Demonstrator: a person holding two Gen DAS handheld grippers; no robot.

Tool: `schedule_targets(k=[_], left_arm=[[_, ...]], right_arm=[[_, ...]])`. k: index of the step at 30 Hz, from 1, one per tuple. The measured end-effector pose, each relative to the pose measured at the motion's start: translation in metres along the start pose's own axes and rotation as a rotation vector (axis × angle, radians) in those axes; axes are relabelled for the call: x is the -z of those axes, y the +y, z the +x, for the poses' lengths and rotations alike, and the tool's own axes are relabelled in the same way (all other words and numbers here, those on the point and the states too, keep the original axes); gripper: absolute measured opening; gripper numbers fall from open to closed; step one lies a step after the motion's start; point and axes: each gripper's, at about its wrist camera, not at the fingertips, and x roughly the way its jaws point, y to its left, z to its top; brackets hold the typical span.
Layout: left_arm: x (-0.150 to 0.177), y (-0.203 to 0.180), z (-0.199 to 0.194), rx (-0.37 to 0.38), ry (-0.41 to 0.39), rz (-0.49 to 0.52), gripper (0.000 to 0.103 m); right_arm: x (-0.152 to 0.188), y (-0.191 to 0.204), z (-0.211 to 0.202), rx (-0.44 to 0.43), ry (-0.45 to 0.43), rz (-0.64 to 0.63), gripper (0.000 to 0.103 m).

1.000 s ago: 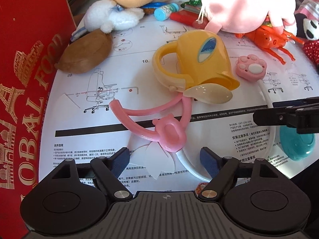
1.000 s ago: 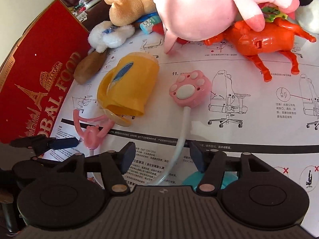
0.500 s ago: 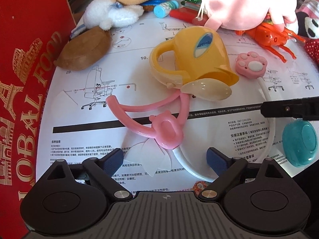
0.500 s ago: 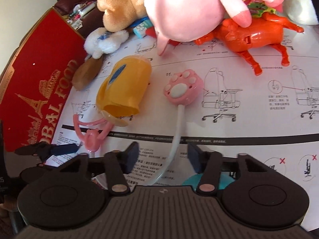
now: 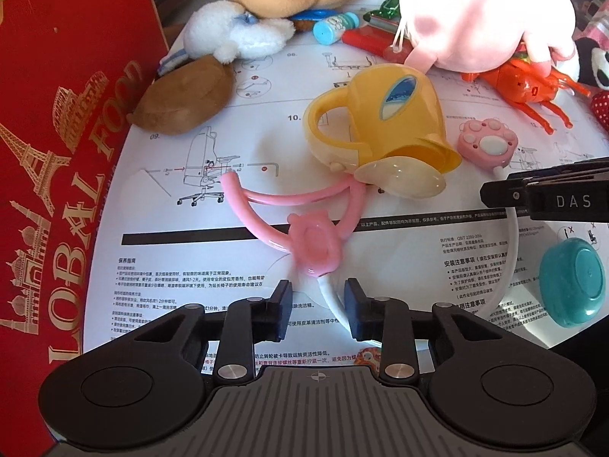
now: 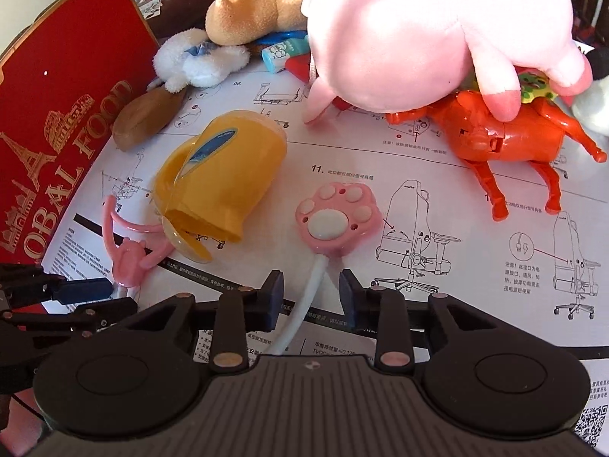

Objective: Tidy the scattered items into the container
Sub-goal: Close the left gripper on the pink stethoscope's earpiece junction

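- My left tool (image 5: 318, 306) hangs part-open, fingers either side of a white cord (image 5: 331, 297) below the pink ring toy (image 5: 314, 245).
- My right tool (image 6: 311, 299) gapes around the paw light's (image 6: 337, 216) cord, gripping nothing.
- Red box (image 5: 57, 160) stands left.

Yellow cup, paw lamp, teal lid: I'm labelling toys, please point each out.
yellow cup (image 6: 228, 167), right wrist view, on its side wall.
paw lamp (image 6: 337, 217), right wrist view, on the pink paw head.
teal lid (image 5: 573, 282), left wrist view, on its round face.
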Motion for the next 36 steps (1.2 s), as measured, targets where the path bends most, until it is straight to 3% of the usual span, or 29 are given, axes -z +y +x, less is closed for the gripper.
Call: schedule_targets(k=[2, 3, 5, 11, 13, 14, 15, 17, 21, 28, 36], left_arm=[[-0.001, 0.0, 0.0, 0.002, 0.006, -0.002, 0.03], [-0.001, -0.001, 0.0, 0.003, 0.011, -0.002, 0.041], [-0.003, -0.005, 0.001, -0.003, 0.018, 0.004, 0.044], [-0.011, -0.006, 0.007, -0.035, 0.03, -0.017, 0.07], [-0.013, -0.005, 0.008, -0.02, 0.037, -0.017, 0.066], [-0.014, -0.006, 0.008, -0.005, 0.039, -0.011, 0.058], [-0.014, -0.007, 0.007, 0.004, 0.037, -0.003, 0.037], [-0.015, -0.01, 0.006, -0.004, 0.034, 0.01, 0.025], [-0.011, 0.001, 0.002, 0.044, 0.035, -0.033, 0.025], [0.005, 0.019, -0.01, 0.034, 0.001, -0.066, 0.025], [0.014, 0.011, -0.021, 0.031, -0.036, -0.022, 0.025]], right_arm=[[0.001, -0.001, -0.001, -0.001, -0.008, 0.0, 0.037], [0.001, -0.001, -0.001, 0.0, -0.013, 0.004, 0.032], [0.002, 0.0, 0.0, 0.016, -0.023, -0.007, 0.017], [0.003, 0.006, 0.002, 0.027, -0.052, -0.061, 0.016], [0.005, 0.005, 0.002, 0.015, -0.055, -0.045, 0.013], [0.006, 0.005, 0.002, -0.003, -0.055, -0.028, 0.011], [0.007, 0.005, 0.001, -0.022, -0.052, -0.013, 0.011], [0.01, 0.008, 0.001, -0.047, -0.047, -0.004, 0.01], [0.01, 0.01, -0.006, -0.087, -0.049, 0.023, 0.009], [0.011, 0.004, -0.011, -0.165, -0.021, 0.111, 0.009], [0.013, 0.003, -0.024, -0.181, -0.041, 0.124, 0.009]])
